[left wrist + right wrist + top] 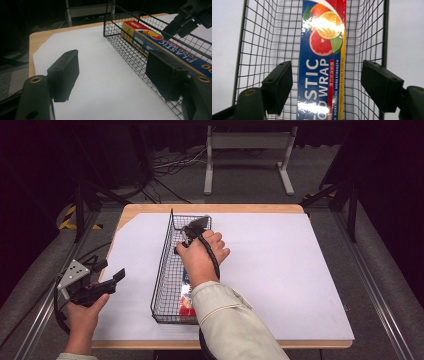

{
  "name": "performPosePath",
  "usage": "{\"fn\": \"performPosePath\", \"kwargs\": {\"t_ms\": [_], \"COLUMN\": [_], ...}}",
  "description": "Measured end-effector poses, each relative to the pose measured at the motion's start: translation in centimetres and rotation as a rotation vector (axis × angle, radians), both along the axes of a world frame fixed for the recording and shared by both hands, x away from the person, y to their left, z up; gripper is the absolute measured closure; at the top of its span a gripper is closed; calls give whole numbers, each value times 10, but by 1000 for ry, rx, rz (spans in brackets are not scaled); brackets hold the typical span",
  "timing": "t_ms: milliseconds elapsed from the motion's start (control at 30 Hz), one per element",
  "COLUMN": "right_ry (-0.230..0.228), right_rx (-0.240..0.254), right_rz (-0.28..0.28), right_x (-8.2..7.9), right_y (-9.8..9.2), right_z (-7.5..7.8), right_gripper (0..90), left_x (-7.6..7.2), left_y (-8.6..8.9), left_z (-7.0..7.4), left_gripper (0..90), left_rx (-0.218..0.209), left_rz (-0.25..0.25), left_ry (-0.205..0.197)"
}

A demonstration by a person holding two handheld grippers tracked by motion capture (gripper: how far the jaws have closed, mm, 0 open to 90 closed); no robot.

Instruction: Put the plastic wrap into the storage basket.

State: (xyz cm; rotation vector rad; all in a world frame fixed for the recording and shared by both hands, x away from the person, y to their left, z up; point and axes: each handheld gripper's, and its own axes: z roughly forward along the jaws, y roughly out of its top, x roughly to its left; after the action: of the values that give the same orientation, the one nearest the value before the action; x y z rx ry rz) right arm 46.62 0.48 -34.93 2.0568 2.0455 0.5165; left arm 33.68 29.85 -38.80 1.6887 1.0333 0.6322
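White paper covers the table. On it, a long plastic wrap box lies in the wire basket, mostly hidden under the person's right arm from above. Right gripper hangs over it, jaws wide; left gripper, equally wide, holds nothing.

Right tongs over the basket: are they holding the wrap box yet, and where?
No. The right tongs are open, jaws either side of the wrap box without touching it.

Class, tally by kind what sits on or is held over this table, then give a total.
Wire basket: 1
Plastic food wrap box: 1
White sheet: 1
Handheld grippers: 2, left gripper and right gripper
Total: 5
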Motion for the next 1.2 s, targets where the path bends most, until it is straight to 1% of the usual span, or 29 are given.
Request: {"fn": "performPosePath", "kwargs": {"t_ms": [67, 100, 133, 167, 200, 233, 267, 333, 400, 467, 500, 533, 567, 600, 667, 700, 800, 867, 933, 1000, 1033, 1067, 1100, 1133, 1167, 1200], "right_ry": [-18, -20, -20, -43, -77, -89, -111, -149, -191, -203, -202, -211, -223, -229, -236, -250, -281, -279, -307, -318, -328, -325, -325, -310, -324, -322], "right_rx": [15, 31, 31, 33, 38, 54, 61, 58, 44, 54, 46, 31, 28, 40, 48, 50, 34, 21, 32, 19, 17, 12, 12, -8, -9, 1], "right_rz": [6, 12, 12, 28, 49, 55, 73, 97, 112, 118, 116, 123, 133, 136, 146, 167, 219, 247, 283, 323, 339, 357, 357, 357, 378, 387], "right_x": [-1, -2, -2, -2, -4, -4, -5, -5, -6, -5, -5, -5, -5, -4, -4, -4, -4, -3, -3, -2, -2, 0, 0, 1, 2, 2], "right_y": [-1, -2, -2, -4, -6, -6, -7, -8, -10, -13, -15, -17, -18, -20, -22, -23, -27, -29, -31, -34, -39, -44, -44, -49, -54, -57], "right_z": [4, 6, 6, 7, 9, 10, 11, 13, 15, 16, 17, 17, 18, 19, 20, 21, 24, 26, 30, 33, 35, 36, 36, 37, 39, 40], "right_gripper": [263, 263, 263, 269, 274, 274, 274, 274, 274, 269, 270, 275, 276, 278, 278, 277, 276, 277, 274, 268, 269, 254, 254, 255, 255, 253], "left_x": [0, 0, 0, 1, 1, 2, 2, 4, 4, 5, 5, 5, 5, 5, 5, 5, 6, 6, 7, 7, 7, 7, 7, 7, 7, 7], "left_y": [0, 0, 0, 0, -1, -1, -1, -2, -3, -4, -4, -4, -4, -4, -4, -3, -2, -1, 0, 1, 1, 1, 0, 0, 0, 0], "left_z": [0, 1, 1, 1, 0, 0, 0, 0, 0, -1, -1, -1, -1, -1, -1, -1, -1, -2, -2, -3, -4, -4, -4, -5, -5, -5], "left_gripper": [275, 274, 274, 274, 274, 275, 275, 275, 275, 275, 275, 274, 274, 274, 274, 274, 274, 275, 274, 274, 273, 272, 272, 272, 272, 272], "left_rx": [1, -4, -4, -3, -1, 1, 0, -1, 3, 5, 5, 5, 4, 4, 4, 5, 4, 10, 10, 9, 11, 11, 13, 17, 26, 27], "left_rz": [-1, 0, 0, -3, -2, -4, -4, -5, -5, -7, -7, -7, -8, -8, -8, -8, -6, -1, -2, 0, -2, -2, 1, -1, -4, -2], "left_ry": [-3, -2, -2, -3, -3, -1, 1, 2, 2, 3, 4, 4, 4, 4, 4, 4, 5, 18, 23, 29, 30, 30, 34, 38, 37, 38]}}
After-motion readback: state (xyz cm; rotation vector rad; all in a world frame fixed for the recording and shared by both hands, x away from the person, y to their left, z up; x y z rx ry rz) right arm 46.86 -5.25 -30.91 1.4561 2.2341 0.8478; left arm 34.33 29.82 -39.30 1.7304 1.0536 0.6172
